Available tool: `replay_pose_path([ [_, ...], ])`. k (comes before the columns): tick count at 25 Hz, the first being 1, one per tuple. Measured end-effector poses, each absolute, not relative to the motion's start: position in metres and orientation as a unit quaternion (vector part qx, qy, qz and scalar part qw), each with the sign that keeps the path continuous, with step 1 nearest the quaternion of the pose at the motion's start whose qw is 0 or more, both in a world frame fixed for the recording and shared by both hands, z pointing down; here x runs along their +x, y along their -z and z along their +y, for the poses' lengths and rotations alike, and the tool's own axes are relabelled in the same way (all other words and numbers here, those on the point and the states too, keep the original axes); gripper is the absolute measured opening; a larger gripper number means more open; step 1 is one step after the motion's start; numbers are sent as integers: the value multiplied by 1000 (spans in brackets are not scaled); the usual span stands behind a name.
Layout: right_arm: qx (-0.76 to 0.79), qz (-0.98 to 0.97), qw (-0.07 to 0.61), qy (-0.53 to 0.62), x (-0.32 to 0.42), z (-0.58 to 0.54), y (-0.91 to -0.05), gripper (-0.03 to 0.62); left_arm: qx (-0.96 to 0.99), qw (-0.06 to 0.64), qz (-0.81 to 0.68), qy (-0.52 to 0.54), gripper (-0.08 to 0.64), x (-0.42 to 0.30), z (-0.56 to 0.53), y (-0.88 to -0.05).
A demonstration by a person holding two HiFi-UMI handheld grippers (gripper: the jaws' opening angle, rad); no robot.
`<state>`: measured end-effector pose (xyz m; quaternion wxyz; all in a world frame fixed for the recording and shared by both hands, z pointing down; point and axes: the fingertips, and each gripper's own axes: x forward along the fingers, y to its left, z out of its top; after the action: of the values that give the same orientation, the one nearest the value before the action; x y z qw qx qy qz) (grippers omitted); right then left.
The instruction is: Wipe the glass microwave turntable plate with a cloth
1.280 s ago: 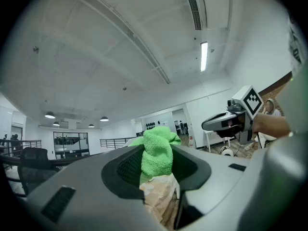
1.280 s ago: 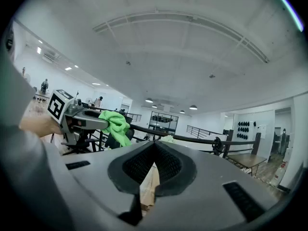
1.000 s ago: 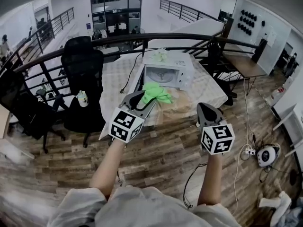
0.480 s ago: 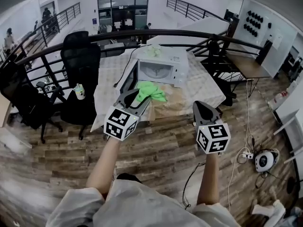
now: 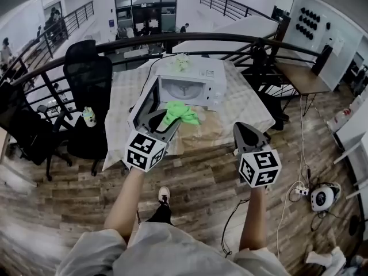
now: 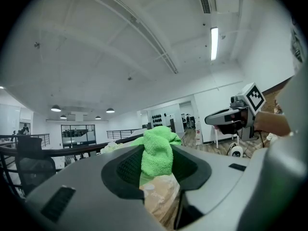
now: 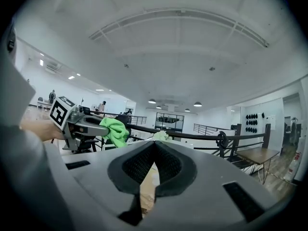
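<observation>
Clamps a crumpled bright-green cloth (image 6: 156,150) in the left hand-held gripper (image 5: 168,122); holds the right hand-held gripper (image 7: 154,150) pressed together, empty, alongside. Faces the cloth-covered desk (image 5: 247,105) bearing an open white microwave (image 5: 210,73), round glass turntable plate (image 5: 185,89) inside.

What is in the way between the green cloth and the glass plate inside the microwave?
Nothing that shows. The microwave has its door swung open, so the glass plate inside is uncovered. The left tongs, shut on the green cloth, hang in front of the opening with only open air between.
</observation>
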<state>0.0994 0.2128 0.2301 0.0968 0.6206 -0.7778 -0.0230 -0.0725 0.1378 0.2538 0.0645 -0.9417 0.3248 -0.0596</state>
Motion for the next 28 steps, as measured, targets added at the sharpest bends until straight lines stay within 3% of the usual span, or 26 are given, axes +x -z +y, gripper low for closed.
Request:
replay_pose_path([
  [7,631,-774,45,-8,113,81,-219,13,-945,60,316,59,164,-57,-9,-254],
  [13,632,-772,60,6,109,-9,-213,14,-950,53,300,63,164,-48,-98,-251],
  [28,602,-793,96,-6,102,-118,-255,12,-943,21,320,89,164,-43,-185,-288],
])
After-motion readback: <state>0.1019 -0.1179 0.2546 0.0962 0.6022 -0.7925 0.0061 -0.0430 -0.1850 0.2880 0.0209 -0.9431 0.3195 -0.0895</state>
